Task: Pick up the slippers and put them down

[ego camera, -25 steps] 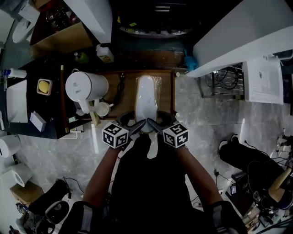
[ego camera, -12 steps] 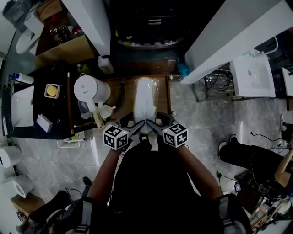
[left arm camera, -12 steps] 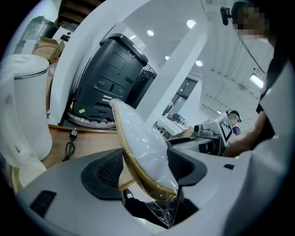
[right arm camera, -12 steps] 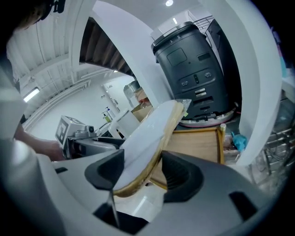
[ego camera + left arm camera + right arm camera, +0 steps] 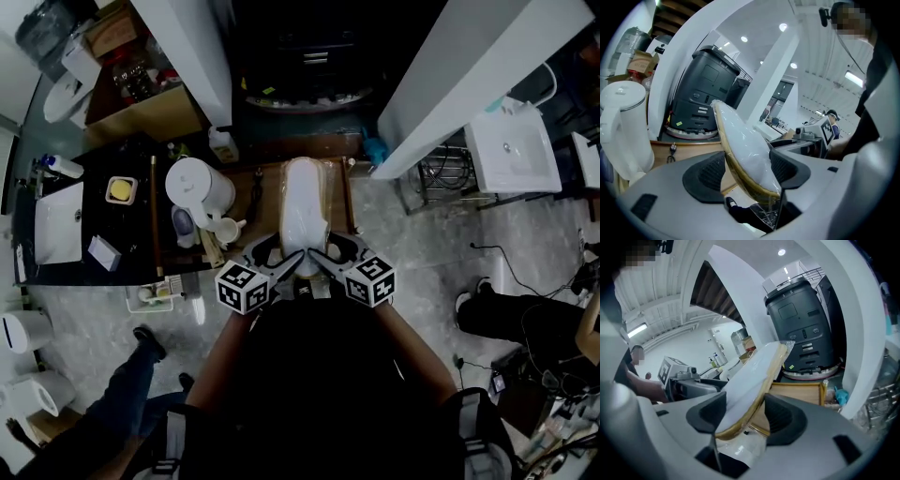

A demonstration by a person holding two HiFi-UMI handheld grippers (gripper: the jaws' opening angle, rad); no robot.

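A pair of white slippers point(image 5: 302, 208) with a tan sole, wrapped in clear plastic, hangs lengthwise above a wooden tray point(image 5: 253, 192). Its near end is held from both sides. My left gripper point(image 5: 278, 255) is shut on that end from the left, my right gripper point(image 5: 328, 253) from the right. In the left gripper view the slippers point(image 5: 743, 150) run up between the dark pads of the left gripper point(image 5: 747, 171), sole edge to the left. The right gripper view shows the slippers point(image 5: 750, 380) wedged between the pads of the right gripper point(image 5: 745, 416), loose wrap hanging below.
A white kettle point(image 5: 199, 192) and a small cup point(image 5: 225, 230) stand left of the tray. A black machine point(image 5: 705, 93) sits behind it. White slanted beams point(image 5: 469, 84) pass on both sides. A black counter with a sink point(image 5: 58, 220) lies at the left; a person's legs point(image 5: 122, 394) are at lower left.
Both grippers have risen with the slippers in them, and the tray and kettle look smaller and farther below. A person's legs have come into view at lower left.
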